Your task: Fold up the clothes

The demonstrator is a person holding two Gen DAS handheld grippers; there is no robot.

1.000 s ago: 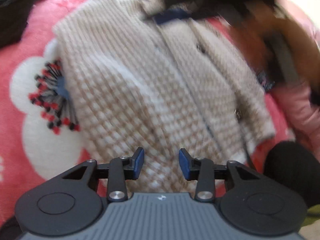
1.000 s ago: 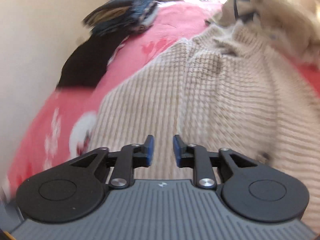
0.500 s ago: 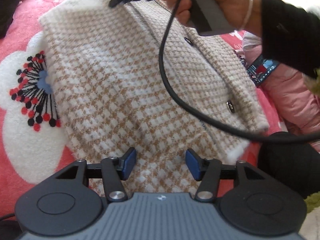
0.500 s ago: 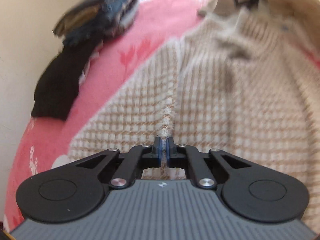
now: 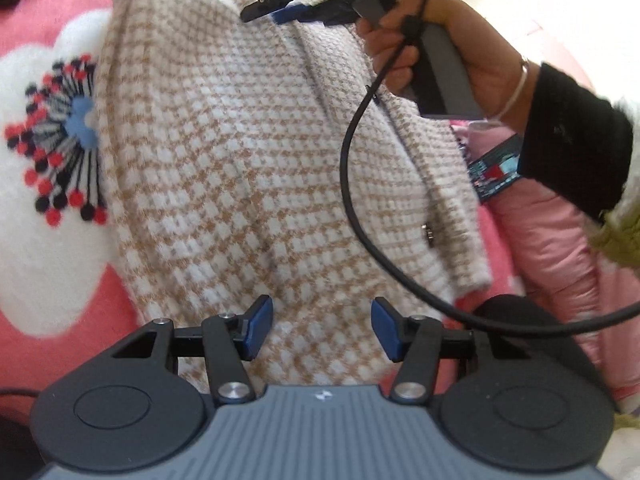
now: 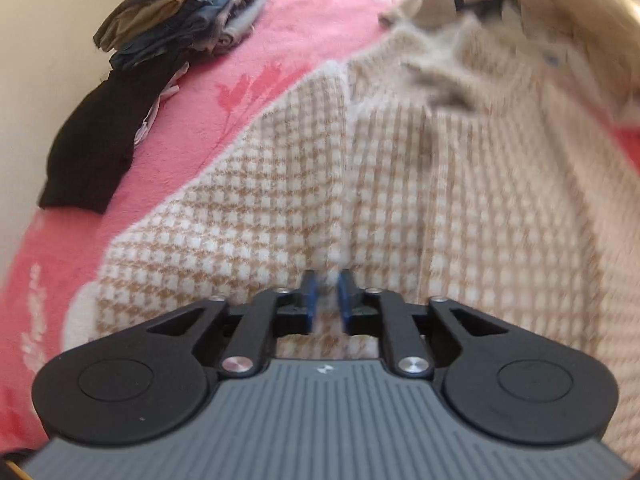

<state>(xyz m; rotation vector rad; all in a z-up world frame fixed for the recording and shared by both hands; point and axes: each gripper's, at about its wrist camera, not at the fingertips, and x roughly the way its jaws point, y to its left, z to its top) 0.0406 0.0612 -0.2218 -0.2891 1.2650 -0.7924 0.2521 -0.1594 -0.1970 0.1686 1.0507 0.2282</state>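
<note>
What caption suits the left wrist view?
Open left gripper above a houndstooth cardigan on a pink blanket.

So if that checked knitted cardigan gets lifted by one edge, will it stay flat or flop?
Probably flop: the cardigan already lies in soft folds on the pink blanket. Its thick fuzzy knit likely grips well between the right gripper, whose jaws are opening. It looks bulky, so it may sag heavily.

A beige-and-white houndstooth knit cardigan (image 5: 248, 168) lies spread flat directly ahead of the left gripper's (image 5: 318, 330) fingers, dark buttons along its front edge to the right. A raised fuzzy seam ridge runs away from the right gripper (image 6: 329, 300).
</note>
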